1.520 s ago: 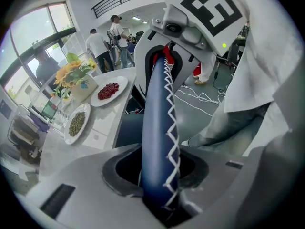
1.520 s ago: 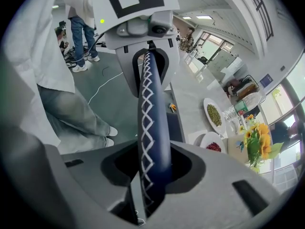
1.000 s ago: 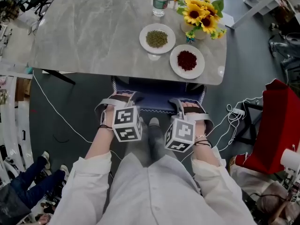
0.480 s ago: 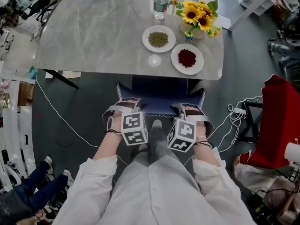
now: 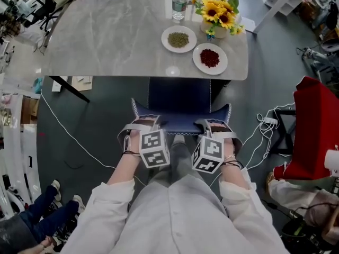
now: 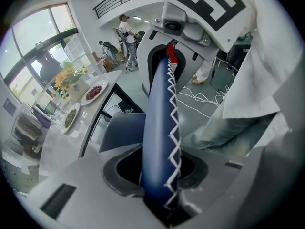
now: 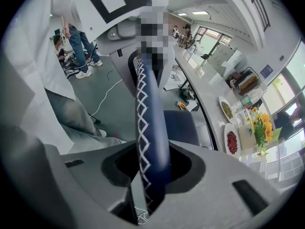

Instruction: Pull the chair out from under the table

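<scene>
Head view shows us holding the dark blue upholstered chair with white zigzag stitching point(image 5: 179, 97) by the top edge of its backrest, one gripper near each corner, so we can draw it straight back without twisting it. Our left gripper point(image 5: 141, 123) has its jaws closed partway onto the padded edge, which fills the gap between the fingers. Our right gripper point(image 5: 215, 125) clamps the other end likewise. Beyond the fingertips, much of the seat sits clear of the grey marble-look table point(image 5: 106, 41). The padding looks smooth and rounded.
</scene>
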Demonstrator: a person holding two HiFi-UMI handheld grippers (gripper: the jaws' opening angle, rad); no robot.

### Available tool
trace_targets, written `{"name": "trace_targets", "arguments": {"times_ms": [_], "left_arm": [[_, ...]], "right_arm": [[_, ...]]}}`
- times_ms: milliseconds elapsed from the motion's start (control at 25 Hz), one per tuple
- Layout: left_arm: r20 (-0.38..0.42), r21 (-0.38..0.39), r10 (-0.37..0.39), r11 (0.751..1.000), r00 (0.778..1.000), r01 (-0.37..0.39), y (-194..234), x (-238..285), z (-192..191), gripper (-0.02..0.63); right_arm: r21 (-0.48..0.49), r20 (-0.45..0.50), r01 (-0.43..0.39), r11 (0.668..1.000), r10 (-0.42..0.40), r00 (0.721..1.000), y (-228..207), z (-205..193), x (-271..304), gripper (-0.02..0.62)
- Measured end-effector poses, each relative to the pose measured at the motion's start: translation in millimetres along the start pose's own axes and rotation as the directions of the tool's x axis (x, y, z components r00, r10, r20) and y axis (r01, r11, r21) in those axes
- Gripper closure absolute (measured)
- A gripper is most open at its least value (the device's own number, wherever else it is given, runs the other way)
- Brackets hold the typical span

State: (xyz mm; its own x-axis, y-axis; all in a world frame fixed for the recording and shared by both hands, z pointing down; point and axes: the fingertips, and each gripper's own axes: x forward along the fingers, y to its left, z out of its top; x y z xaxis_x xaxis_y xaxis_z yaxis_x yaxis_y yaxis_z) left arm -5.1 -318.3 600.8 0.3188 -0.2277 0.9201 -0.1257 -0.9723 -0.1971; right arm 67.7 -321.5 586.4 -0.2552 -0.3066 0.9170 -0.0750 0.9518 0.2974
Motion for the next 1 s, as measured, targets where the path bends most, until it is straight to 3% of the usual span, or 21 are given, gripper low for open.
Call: {"name": "trace_targets", "arguments": {"times_ms": [560,1000], "left_arm": [[-0.005,0.031,-0.02,0.999,1.0,0.02,-109,-32,-9,0.476],[-0.004,0.03,-0.05,0.998,0.999,0.05,-204,-53,-20,0.479]], "right_arm": [[0.043,-0.011,0.015,0.999,-0.015,1.0,108,7,-37,0.476],[0.062,-0.022,-0.016,0.998,0.018,1.0,200,11,-63,0.476]]}}
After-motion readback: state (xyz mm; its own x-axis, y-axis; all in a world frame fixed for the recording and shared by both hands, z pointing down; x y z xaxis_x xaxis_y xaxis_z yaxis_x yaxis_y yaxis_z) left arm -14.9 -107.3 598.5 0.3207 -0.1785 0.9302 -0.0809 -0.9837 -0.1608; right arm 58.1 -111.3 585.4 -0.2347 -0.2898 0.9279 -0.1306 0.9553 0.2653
